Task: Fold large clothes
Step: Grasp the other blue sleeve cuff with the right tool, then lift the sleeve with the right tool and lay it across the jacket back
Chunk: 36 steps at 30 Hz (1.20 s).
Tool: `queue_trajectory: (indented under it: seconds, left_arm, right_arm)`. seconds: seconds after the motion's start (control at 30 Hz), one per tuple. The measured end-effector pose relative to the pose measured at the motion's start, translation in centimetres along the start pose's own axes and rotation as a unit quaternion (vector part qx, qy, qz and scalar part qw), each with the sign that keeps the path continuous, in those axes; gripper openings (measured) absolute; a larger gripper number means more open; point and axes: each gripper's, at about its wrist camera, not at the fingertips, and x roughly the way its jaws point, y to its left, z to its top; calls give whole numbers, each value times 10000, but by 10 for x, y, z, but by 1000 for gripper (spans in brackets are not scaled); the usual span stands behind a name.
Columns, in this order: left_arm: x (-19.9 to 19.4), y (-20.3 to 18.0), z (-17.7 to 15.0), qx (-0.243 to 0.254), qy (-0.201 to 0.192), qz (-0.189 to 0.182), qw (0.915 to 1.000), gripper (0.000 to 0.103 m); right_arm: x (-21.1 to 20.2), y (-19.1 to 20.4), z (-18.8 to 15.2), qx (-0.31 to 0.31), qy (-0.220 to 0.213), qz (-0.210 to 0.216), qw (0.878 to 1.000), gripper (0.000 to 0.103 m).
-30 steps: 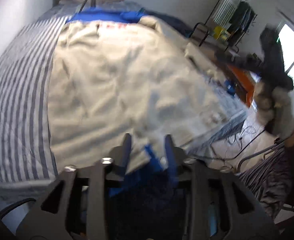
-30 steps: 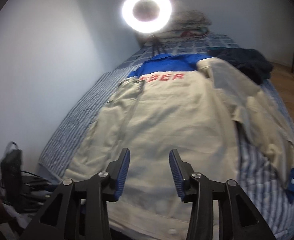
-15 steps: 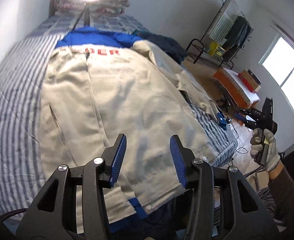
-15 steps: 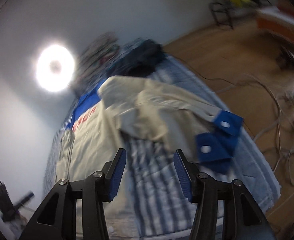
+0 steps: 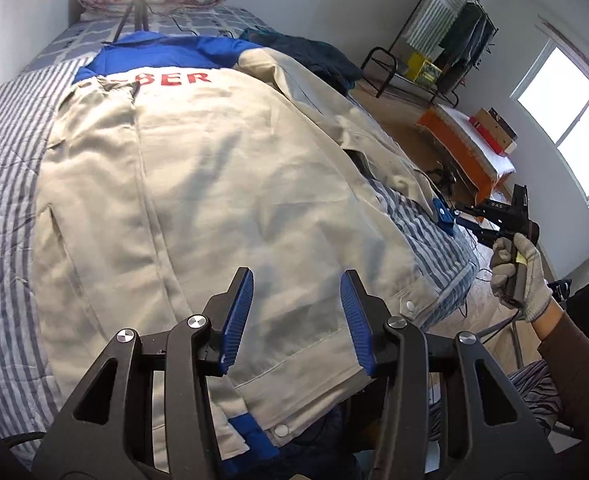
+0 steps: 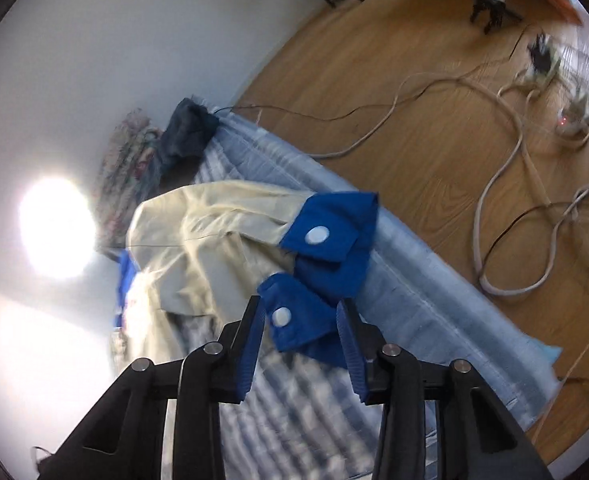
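Beige jacket [image 5: 222,200] lies back-up, spread on the bed [image 5: 2,168] for folding. Right tool [image 6: 298,328] is closing around the blue cuff [image 6: 294,324], not yet pinching; left tool [image 5: 294,308] hovers spread over the hem.

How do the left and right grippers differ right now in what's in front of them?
The left gripper hangs over the beige jacket's hem with nothing between its pads; the right gripper has the blue sleeve cuff between its pads, jaws closing. The left gripper faces the jacket's broad back, the right gripper the bed edge. Both have blue ribbed pads and point downward.
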Motion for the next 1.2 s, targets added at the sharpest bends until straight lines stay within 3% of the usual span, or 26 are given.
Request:
queue_trajectory:
  seconds: [0.33,0.5,0.57,0.6,0.63,0.73,0.93,1.2]
  left_arm:
    - [10,-11,-3,311,125,59,9994,46]
    - [14,-10,-3,311,174,105,9993,46]
    - [15,-11,-4,346,191,132,9991,46]
    - [15,-11,-5,359,196,140,9991,46]
    - [15,-11,-5,370,197,149,9990,46]
    - [14,-12,-5,396,176,138,9990,46]
    - [9,-16,-3,461,97,107,9988,46]
    - [4,-16,3,375,-43,77,9993,46]
  right_arm:
    - [26,-28,20,559,193,304,9978,41]
    - [34,-27,28,596,-25,486,9970,44]
    - [35,-26,29,548,-78,447,9975,38]
    - [34,-22,29,447,-106,389,9982,21]
    - [33,-17,29,306,-142,306,9990,13]
    - [21,5,25,-196,-348,159,9991,6]
    - [-12,68,7,-1465,-734,-43,9865,4]
    - [-54,152,-52,-3026,-845,325,9488,4]
